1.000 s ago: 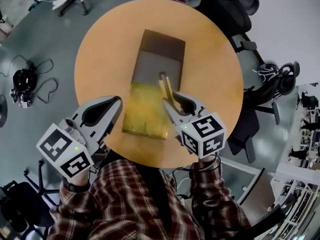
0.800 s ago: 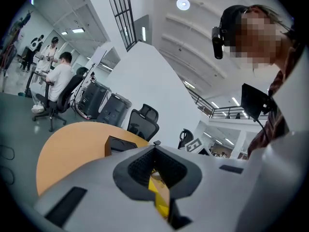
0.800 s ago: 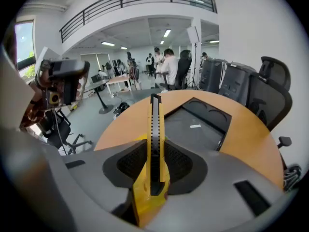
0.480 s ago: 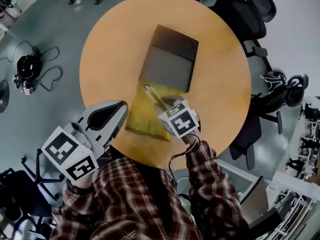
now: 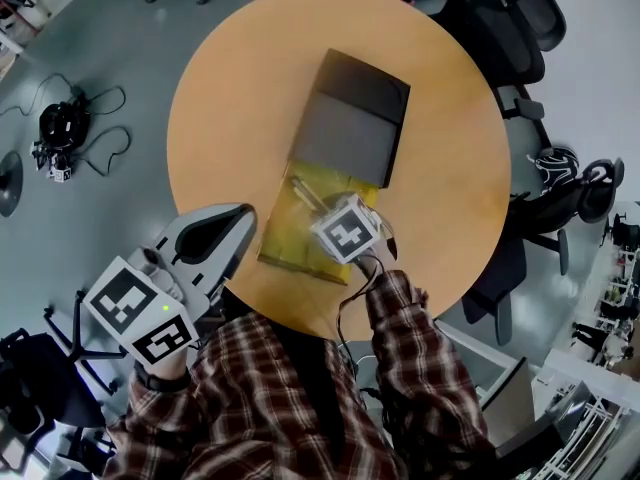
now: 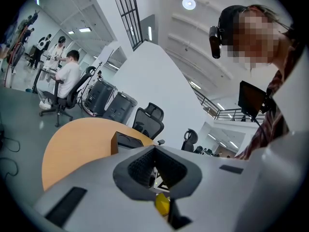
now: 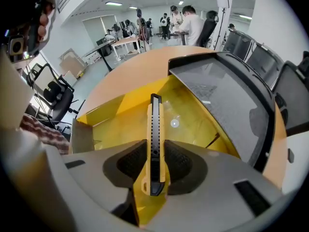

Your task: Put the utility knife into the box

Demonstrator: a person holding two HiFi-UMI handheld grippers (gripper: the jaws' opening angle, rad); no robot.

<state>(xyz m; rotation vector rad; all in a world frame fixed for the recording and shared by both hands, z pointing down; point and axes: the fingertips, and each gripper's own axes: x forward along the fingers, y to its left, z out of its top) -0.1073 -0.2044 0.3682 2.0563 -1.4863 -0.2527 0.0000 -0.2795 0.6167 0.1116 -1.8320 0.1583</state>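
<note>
An open box lies on the round orange table (image 5: 230,88), its yellow inside (image 5: 285,233) near me and its dark lid (image 5: 350,118) folded away behind. My right gripper (image 5: 325,211) hangs over the yellow inside, shut on a yellow and black utility knife (image 5: 305,190). In the right gripper view the knife (image 7: 154,129) sticks straight out between the jaws of that gripper (image 7: 155,161), above the yellow floor of the box (image 7: 193,115). My left gripper (image 5: 215,230) rests at the table's near left edge, shut and holding nothing, and is seen again as the left gripper (image 6: 155,166).
Black office chairs (image 5: 500,18) stand round the far right of the table. Cables and a small device (image 5: 55,143) lie on the floor at left. In the left gripper view, people sit at desks (image 6: 63,81) far off and a chair (image 6: 149,120) stands behind the table.
My right gripper has carried the knife leftward from the box's right side to over its yellow inside. The left gripper has hardly moved.
</note>
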